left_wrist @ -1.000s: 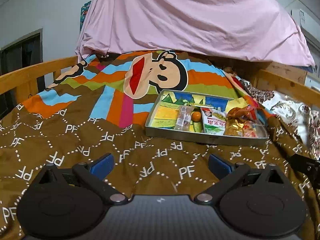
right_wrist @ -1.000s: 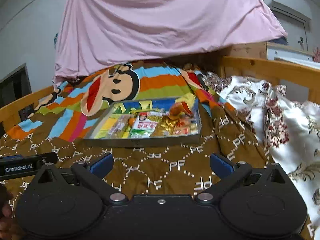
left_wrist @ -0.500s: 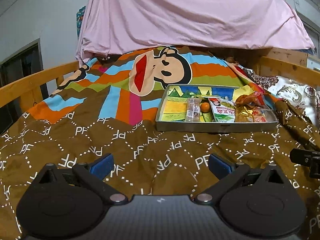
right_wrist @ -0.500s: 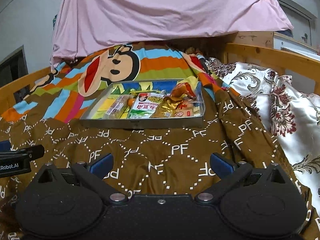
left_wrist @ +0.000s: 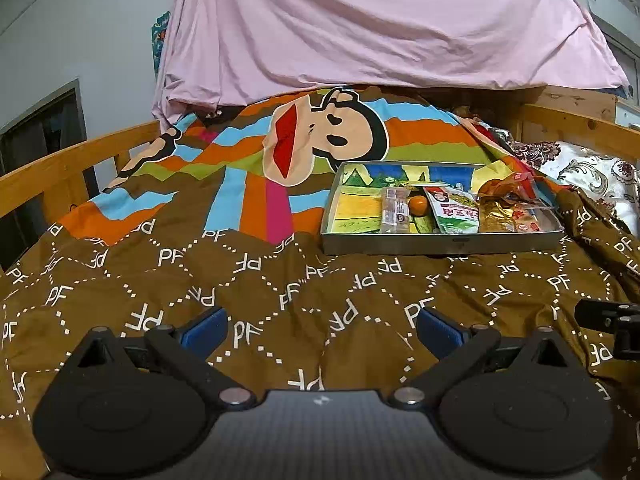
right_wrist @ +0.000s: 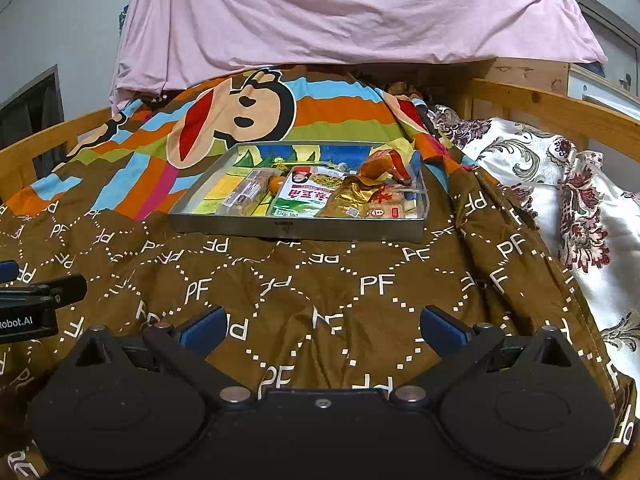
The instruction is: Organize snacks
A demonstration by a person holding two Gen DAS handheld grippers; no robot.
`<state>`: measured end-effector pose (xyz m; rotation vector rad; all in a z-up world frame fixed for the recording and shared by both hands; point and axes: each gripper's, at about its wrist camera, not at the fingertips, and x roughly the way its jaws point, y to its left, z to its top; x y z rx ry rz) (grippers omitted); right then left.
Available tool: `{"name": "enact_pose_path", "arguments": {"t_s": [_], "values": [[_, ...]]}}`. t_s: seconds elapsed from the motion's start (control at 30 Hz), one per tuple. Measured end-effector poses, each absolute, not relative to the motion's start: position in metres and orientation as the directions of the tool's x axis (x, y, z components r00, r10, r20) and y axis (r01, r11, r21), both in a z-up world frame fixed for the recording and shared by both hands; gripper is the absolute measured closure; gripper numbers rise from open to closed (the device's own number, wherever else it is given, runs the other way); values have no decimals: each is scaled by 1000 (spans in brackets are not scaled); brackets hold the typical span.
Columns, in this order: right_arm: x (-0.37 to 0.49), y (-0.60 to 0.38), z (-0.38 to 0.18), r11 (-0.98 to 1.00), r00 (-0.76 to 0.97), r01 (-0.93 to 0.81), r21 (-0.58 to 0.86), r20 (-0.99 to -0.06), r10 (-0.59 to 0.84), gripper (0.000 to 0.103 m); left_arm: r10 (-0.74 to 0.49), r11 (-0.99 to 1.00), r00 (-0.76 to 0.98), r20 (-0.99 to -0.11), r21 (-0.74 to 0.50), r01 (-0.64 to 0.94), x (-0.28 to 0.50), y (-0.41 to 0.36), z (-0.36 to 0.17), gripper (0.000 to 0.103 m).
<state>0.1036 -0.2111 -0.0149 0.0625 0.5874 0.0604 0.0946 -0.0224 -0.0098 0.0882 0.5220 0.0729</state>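
Note:
A shallow metal tray [left_wrist: 440, 245] [right_wrist: 296, 230] lies on a brown quilt and holds several snacks: a green-and-white packet [left_wrist: 456, 210] [right_wrist: 306, 196], a small orange [left_wrist: 419, 204], a clear-wrapped bar [left_wrist: 394, 211] [right_wrist: 246, 194], and gold and orange packets [left_wrist: 508, 208] [right_wrist: 360, 196] at its right end. My left gripper [left_wrist: 322, 328] stands open over the quilt, well short of the tray, nothing between its blue pads. My right gripper [right_wrist: 324, 326] is open too, also short of the tray. Each gripper shows at the edge of the other's view.
The quilt [left_wrist: 240, 280] carries a cartoon monkey print. A pink sheet [left_wrist: 380, 28] hangs behind. Wooden bed rails [left_wrist: 60, 168] [right_wrist: 560, 108] run along both sides. A white floral cover [right_wrist: 568, 184] lies to the right of the quilt.
Both views have risen and tilted down slightly, so the tray sits lower and more of its contents shows. The snacks have not moved and both grippers stayed open.

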Motion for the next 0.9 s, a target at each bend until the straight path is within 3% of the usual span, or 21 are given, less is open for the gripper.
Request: {"name": "enact_pose_path", "arguments": {"t_s": [0.9], "values": [[89, -198, -16, 999, 837, -5, 34, -547, 22, 1, 16, 999, 860, -509, 33, 1, 88, -13, -18, 1]]}}
